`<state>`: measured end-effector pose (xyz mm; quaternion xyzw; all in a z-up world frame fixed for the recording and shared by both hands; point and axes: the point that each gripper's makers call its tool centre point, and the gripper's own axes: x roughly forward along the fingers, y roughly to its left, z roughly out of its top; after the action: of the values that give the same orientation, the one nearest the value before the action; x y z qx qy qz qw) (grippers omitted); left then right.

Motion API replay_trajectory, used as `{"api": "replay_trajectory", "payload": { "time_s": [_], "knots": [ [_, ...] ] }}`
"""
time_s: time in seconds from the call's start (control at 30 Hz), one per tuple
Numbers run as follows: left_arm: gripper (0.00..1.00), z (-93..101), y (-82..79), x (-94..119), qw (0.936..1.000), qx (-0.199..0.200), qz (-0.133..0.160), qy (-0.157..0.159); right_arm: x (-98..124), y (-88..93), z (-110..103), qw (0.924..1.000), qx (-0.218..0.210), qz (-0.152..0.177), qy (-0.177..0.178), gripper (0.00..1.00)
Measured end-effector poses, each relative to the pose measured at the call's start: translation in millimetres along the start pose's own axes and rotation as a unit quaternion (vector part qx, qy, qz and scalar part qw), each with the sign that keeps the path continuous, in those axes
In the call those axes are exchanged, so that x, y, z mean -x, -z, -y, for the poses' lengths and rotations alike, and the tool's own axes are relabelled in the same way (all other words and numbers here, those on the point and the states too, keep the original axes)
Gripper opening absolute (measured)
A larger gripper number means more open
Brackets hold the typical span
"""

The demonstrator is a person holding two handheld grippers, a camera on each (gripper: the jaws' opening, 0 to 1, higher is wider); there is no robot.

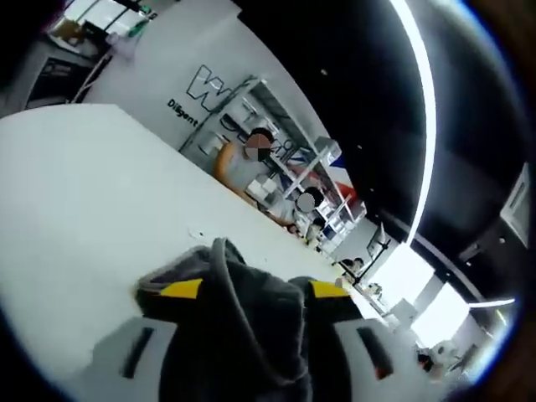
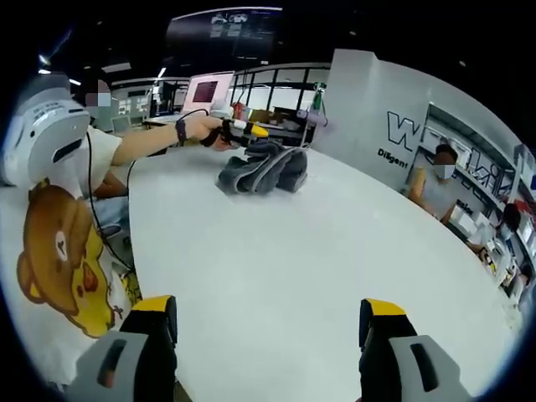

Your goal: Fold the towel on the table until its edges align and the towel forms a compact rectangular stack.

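The fold is barely begun. The left gripper (image 1: 243, 293) is clamped on a bunched part of the dark grey towel (image 1: 251, 335), whose cloth wells up between its yellow-tipped jaws. In the right gripper view, the towel (image 2: 264, 172) lies in a crumpled heap on the white counter (image 2: 293, 276), far ahead of the right gripper (image 2: 268, 322), whose jaws stand wide apart and hold nothing. The person's left arm reaches out level over the counter. Next, I judge, the right gripper must travel forward to take a second corner so the cloth can be spread.
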<state>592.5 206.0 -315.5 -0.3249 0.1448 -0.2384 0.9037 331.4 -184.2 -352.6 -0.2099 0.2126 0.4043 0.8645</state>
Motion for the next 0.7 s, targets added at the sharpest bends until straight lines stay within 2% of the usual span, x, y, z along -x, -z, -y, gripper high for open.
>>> {"api": "replay_trajectory", "payload": {
  "time_s": [0.13, 0.37, 0.53, 0.7],
  "knots": [
    [0.32, -1.7, 0.2, -1.5, 1.0000, 0.005, -0.002, 0.003, 1.0, 1.0, -0.4, 1.0000, 0.000, 0.000, -0.001, 0.94],
    [0.23, -4.4, 7.0, -0.1, 0.9998, -0.012, -0.015, -0.003, 1.8, 3.4, 1.5, 1.0000, -0.003, -0.001, 0.002, 0.94],
    [0.12, -4.6, 7.2, 0.3, 0.9999, -0.004, -0.013, -0.003, 1.1, 3.1, 1.1, 1.0000, -0.002, -0.001, 0.000, 0.94],
    [0.09, 1.4, 9.6, 1.4, 0.9998, -0.009, -0.016, -0.001, 0.0, 3.0, 1.3, 1.0000, -0.002, -0.001, -0.002, 0.94]
  ]
}}
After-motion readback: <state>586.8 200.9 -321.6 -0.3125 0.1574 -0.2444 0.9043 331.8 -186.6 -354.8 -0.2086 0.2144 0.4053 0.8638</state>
